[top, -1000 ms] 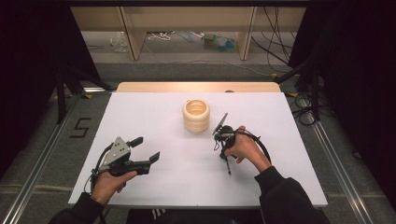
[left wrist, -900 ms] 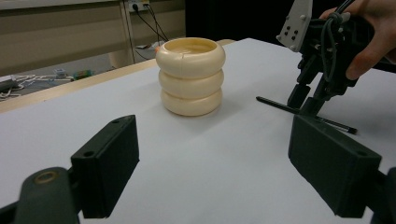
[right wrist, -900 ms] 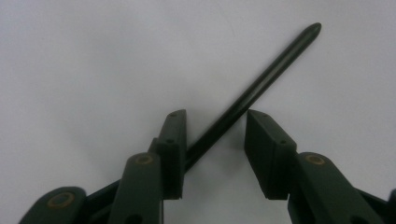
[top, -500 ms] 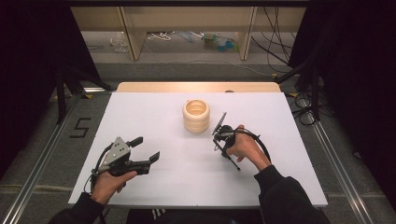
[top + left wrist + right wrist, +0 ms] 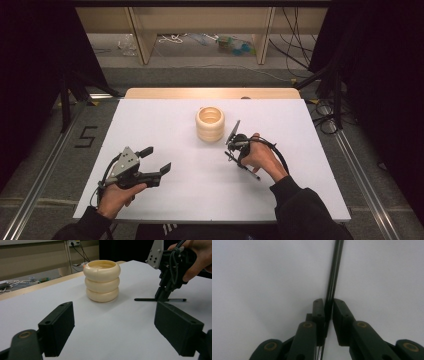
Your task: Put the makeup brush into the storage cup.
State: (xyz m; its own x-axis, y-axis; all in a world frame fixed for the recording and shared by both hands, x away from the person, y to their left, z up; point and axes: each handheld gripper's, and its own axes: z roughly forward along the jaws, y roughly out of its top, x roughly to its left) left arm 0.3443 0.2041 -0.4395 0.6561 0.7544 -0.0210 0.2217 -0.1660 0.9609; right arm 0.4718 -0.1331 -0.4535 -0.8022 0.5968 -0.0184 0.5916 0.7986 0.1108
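A cream holder (image 5: 210, 124) made of three stacked rings stands upright at the table's middle, also seen in the left gripper view (image 5: 102, 281). A thin black pen (image 5: 254, 175) lies flat on the white table (image 5: 310, 150) to the holder's right. My right gripper (image 5: 235, 157) points down at it; its jaws have just been closing and now press on the pen (image 5: 335, 270) from both sides (image 5: 328, 302). From the left gripper view that gripper (image 5: 161, 297) stands over the pen (image 5: 145, 299). My left gripper (image 5: 159, 159) rests near the front left, open and holding nothing (image 5: 115, 327).
A wooden strip (image 5: 210, 93) borders the table's far edge, with shelving legs and cables on the floor beyond. Metal rails (image 5: 55, 160) run along both sides of the table. Bare white surface lies between the two grippers.
The right gripper's jaws have drawn together onto the pen, which still lies on the table. The left gripper and both hands have stayed where they were.
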